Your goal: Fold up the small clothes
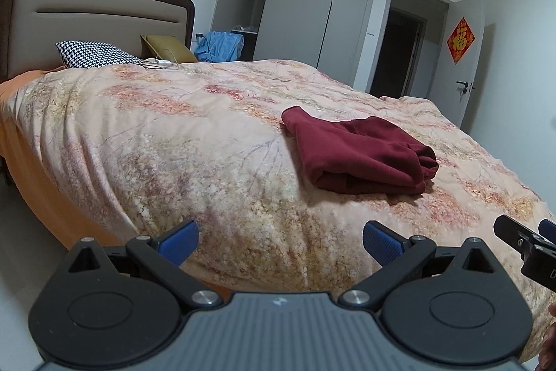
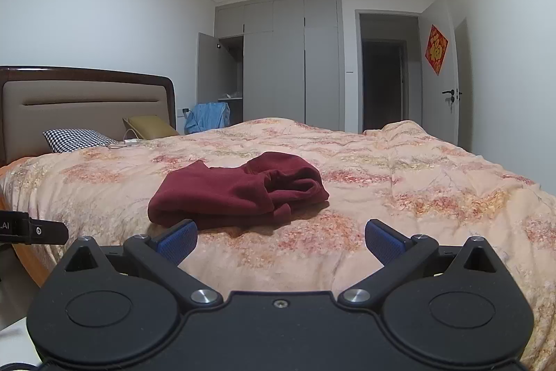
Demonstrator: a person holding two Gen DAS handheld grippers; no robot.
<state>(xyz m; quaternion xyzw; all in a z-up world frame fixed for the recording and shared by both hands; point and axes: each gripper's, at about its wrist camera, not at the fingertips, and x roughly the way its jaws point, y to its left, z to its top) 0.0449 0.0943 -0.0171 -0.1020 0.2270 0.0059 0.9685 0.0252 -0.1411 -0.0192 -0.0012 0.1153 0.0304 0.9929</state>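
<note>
We saw one dark red garment (image 1: 361, 153) lying folded into a thick bundle on the floral quilt (image 1: 180, 141) of the bed, near the middle of the quilt and toward the edge closest to us; its layered folds bulged at the right end, a flat corner stuck out at the far left, and the fleece-like cloth looked soft and matte. From the right wrist view the same garment (image 2: 236, 193) sat straight ahead, just beyond the finger pads. We counted one garment, two pillows at the headboard, a black-and-white checked one (image 1: 95, 54) and an olive one (image 1: 166, 47), and one pale charger with its cable (image 1: 163, 62) between them on the quilt. A blue cloth (image 1: 219, 46) hung beside the grey wardrobe (image 1: 305, 9), whose one door stood ajar. Our left gripper (image 1: 279, 242) had its jaws spread wide, holding nothing and touching nothing, hovering above the near edge of the quilt. Our right gripper (image 2: 280, 240) was likewise spread wide and empty, apart from the garment, and its tip also showed at the right edge of the left wrist view.
</note>
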